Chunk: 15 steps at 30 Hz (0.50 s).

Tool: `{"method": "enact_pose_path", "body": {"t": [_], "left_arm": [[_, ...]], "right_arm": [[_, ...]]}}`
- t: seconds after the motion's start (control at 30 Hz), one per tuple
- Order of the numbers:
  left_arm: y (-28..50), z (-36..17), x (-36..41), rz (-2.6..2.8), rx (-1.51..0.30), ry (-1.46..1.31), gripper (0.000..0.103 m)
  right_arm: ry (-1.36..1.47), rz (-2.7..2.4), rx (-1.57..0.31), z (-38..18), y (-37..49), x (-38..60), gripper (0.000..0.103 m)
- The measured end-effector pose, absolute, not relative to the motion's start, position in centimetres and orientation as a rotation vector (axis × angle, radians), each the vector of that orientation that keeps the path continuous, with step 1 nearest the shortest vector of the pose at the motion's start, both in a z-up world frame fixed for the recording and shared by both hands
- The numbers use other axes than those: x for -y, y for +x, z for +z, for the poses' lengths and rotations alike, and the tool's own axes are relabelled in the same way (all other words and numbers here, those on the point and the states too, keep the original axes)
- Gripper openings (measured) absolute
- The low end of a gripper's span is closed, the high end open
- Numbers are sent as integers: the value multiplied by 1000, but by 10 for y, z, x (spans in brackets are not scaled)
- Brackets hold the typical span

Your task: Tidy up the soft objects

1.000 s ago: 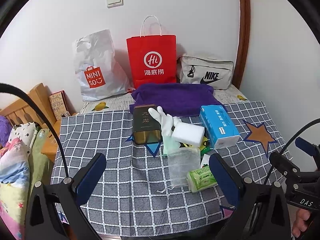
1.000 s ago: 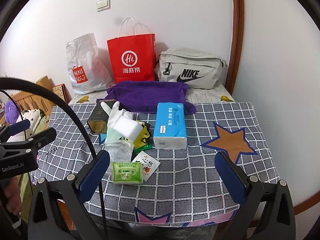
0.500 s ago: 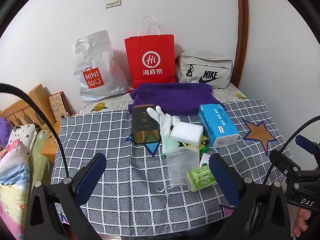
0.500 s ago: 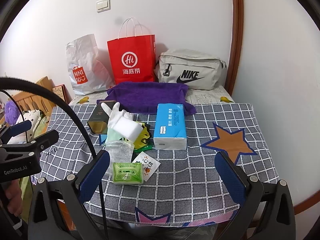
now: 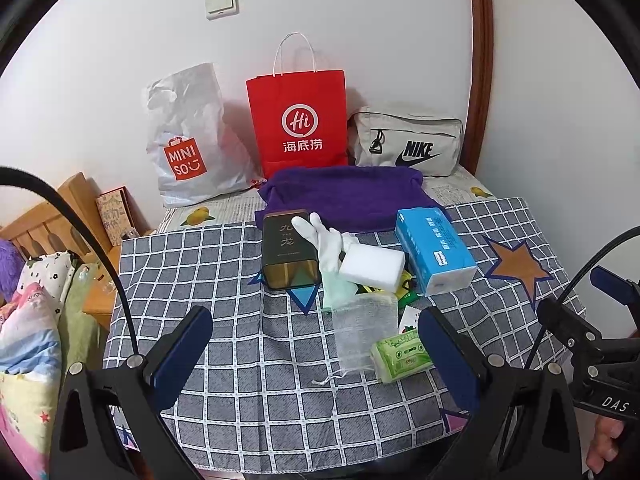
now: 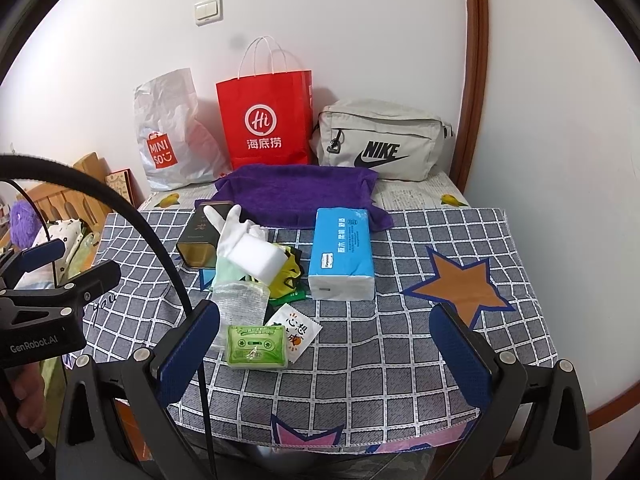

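Claws: we hold the left claw [image 5: 316, 354] and right claw [image 6: 326, 346] spread wide, empty, over the worktop's [image 6: 400, 360] near edge.
Green tissue pack [image 6: 256, 346]: nearest, at 11 o'clock from our right claw.
Mesh pouch [image 6: 240, 304]: just behind it.
White sponge [image 6: 258, 258]: atop the glove [image 6: 230, 236].
Blue tissue box [image 6: 344, 254]: at 12 o'clock.
Purple towel [image 6: 296, 194]: farthest, before the bags.

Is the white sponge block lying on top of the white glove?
Touching. The right wrist view shows the white rectangular sponge block resting right on the palm of the white fabric glove, covering part of it, with no gap between them.
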<state>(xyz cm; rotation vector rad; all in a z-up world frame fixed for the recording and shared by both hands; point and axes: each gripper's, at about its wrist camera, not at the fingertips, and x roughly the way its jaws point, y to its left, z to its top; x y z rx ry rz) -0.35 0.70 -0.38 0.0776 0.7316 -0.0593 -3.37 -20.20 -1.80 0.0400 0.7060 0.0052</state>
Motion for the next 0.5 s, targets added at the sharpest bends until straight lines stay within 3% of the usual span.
{"method": "enact_pose_path", "body": {"t": [0.5], "left_arm": [[-4,-3,-5,-76,-723,78,103]], "right_arm": [[36,6,-700,-18,-36,199,103]]}}
